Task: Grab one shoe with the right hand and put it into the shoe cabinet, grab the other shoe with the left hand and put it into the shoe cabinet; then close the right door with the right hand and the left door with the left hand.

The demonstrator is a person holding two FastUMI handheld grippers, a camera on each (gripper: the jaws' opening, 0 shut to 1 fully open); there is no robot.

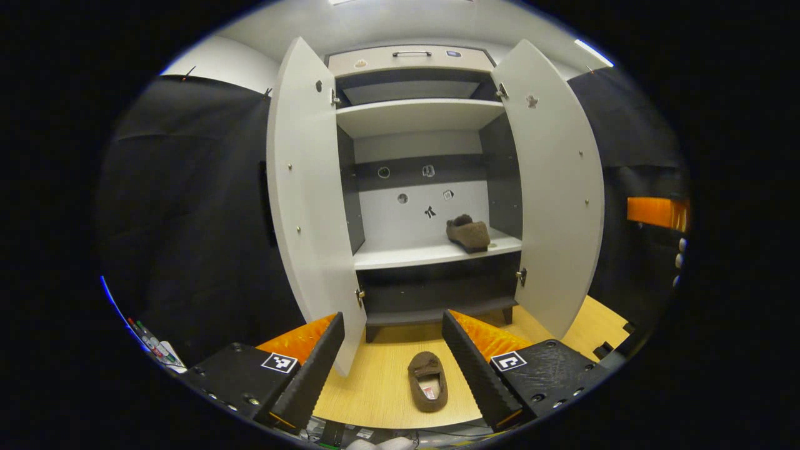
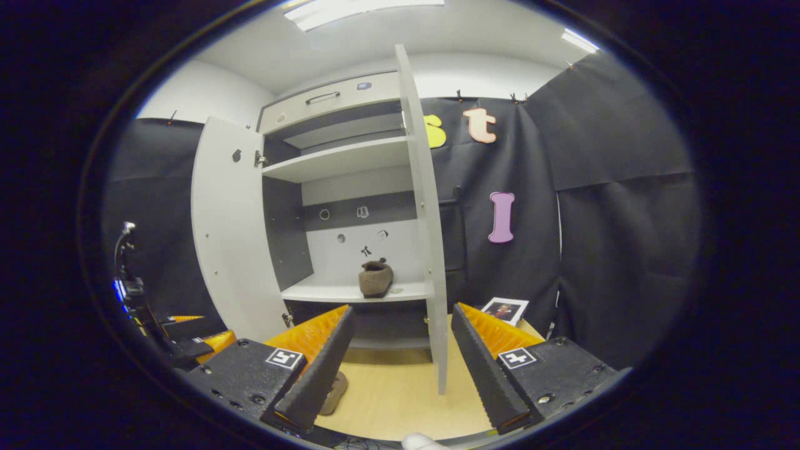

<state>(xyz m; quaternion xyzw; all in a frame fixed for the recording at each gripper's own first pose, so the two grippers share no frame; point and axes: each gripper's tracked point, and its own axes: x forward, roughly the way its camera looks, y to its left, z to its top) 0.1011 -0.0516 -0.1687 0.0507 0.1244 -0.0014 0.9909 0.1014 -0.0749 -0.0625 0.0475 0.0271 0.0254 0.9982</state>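
Note:
A brown slipper (image 1: 468,233) rests on the right side of the white cabinet's middle shelf (image 1: 431,254); the right gripper view shows that slipper (image 2: 375,278) on the shelf (image 2: 350,291) too. The second brown slipper (image 1: 428,380) lies on the wooden floor (image 1: 381,375) in front of the cabinet, between and beyond the fingers of my open left gripper (image 1: 395,369). Its edge (image 2: 334,390) peeks out behind a finger of my open right gripper (image 2: 400,369). Both cabinet doors stand open: the left door (image 1: 309,200) and the right door (image 1: 553,187), whose edge (image 2: 428,212) faces the right gripper.
Black cloth walls close in on both sides. The other gripper's orange and black body (image 2: 187,344) shows low at the left of the right gripper view. A small framed picture (image 2: 505,309) leans on the floor right of the cabinet. An orange object (image 1: 656,212) sits at the right.

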